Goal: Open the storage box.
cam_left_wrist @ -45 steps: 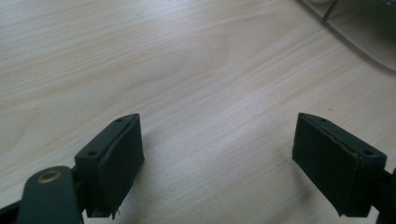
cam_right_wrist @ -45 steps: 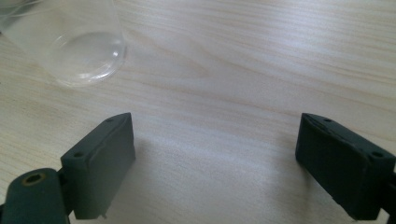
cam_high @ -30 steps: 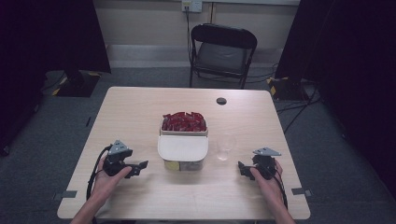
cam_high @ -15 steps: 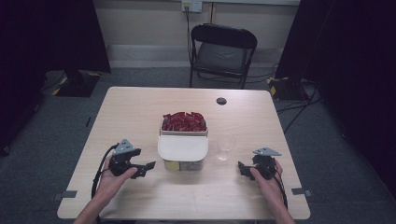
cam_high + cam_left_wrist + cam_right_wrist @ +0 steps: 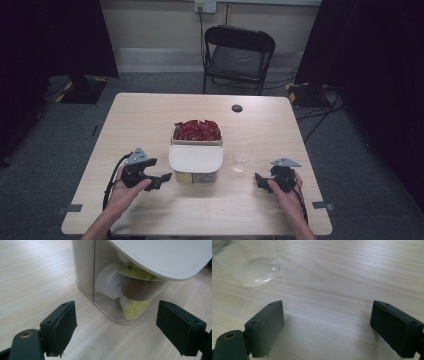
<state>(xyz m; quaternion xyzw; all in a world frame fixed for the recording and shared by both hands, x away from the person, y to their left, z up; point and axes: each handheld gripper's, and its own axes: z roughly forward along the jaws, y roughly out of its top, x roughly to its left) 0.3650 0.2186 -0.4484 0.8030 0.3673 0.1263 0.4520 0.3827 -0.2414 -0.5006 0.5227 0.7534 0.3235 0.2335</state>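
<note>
One table (image 5: 150, 120), one clear lidded container (image 5: 195, 170) at its centre with one bin of red packets (image 5: 197, 131) behind, one clear cup (image 5: 242, 157) to its right. Our left gripper (image 5: 162, 178) sits just beside the container, jaws apart, empty; right gripper (image 5: 260, 181) likewise spread, nothing held. We'd square the jaws on the container wall (image 5: 100, 285), approach low. At least three pods (image 5: 135, 308) inside.

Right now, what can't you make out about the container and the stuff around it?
- Clear container, left gripper view: its white lid covers the tops of the cups; their count is unclear.
- Red items, high view: too small to identify.
- Clear glass, right gripper view: rim cut off by the top edge.
</note>
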